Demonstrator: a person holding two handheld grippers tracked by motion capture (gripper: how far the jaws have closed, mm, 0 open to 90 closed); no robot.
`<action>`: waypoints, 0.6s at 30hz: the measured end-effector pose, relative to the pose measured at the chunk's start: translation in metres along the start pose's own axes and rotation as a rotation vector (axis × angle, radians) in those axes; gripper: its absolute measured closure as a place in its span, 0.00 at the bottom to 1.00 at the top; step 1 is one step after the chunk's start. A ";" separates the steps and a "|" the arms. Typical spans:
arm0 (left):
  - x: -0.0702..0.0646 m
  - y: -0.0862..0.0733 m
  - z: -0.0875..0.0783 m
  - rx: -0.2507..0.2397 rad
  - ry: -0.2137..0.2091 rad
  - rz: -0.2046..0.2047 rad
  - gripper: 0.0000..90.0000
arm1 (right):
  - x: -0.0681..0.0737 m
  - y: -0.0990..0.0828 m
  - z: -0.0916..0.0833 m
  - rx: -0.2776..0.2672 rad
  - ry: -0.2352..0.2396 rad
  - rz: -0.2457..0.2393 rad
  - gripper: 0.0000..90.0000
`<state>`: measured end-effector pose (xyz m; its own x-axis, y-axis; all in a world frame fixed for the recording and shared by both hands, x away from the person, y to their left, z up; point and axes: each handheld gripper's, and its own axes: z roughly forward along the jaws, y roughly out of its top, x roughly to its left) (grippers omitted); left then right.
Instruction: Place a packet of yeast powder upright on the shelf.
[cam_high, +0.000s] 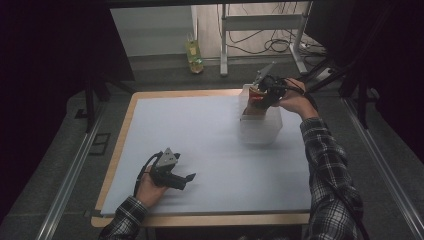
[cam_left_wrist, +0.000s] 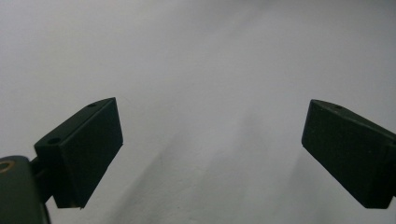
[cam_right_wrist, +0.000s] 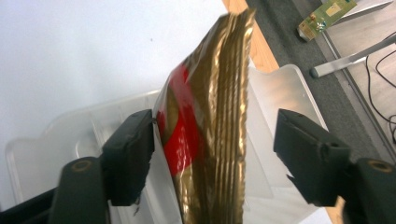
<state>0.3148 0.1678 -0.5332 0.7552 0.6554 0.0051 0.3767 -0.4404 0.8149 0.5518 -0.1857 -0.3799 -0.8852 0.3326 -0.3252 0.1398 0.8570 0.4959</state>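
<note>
A gold and red foil snack bag stands on edge inside a clear plastic bin at the table's far right. My right gripper straddles the bag from above with its jaws apart; the left jaw sits close to the bag's side and the right jaw stands well off it. In the high view the right gripper hovers over the bin, with the bag just showing under it. My left gripper rests near the front left of the white sheet. It is open with nothing between its jaws.
A white sheet covers the wooden table. On the floor beyond the far edge stand a yellow-green bottle and a metal frame with cables. A small green circuit board lies on the floor past the bin.
</note>
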 end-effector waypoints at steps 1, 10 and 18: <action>0.000 0.000 0.000 0.001 0.000 0.000 0.06 | 0.000 0.000 0.000 -0.005 0.000 0.005 0.28; 0.000 0.000 0.000 0.003 -0.002 0.001 0.06 | 0.005 0.005 0.000 -0.095 0.025 0.111 0.17; 0.000 0.000 0.001 0.003 -0.002 0.001 0.06 | 0.011 0.009 0.000 -0.162 0.043 0.160 0.12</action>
<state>0.3150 0.1673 -0.5339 0.7570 0.6534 0.0049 0.3773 -0.4432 0.8132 0.5431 -0.1740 -0.3791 -0.8763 0.4388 -0.1990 0.2097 0.7192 0.6624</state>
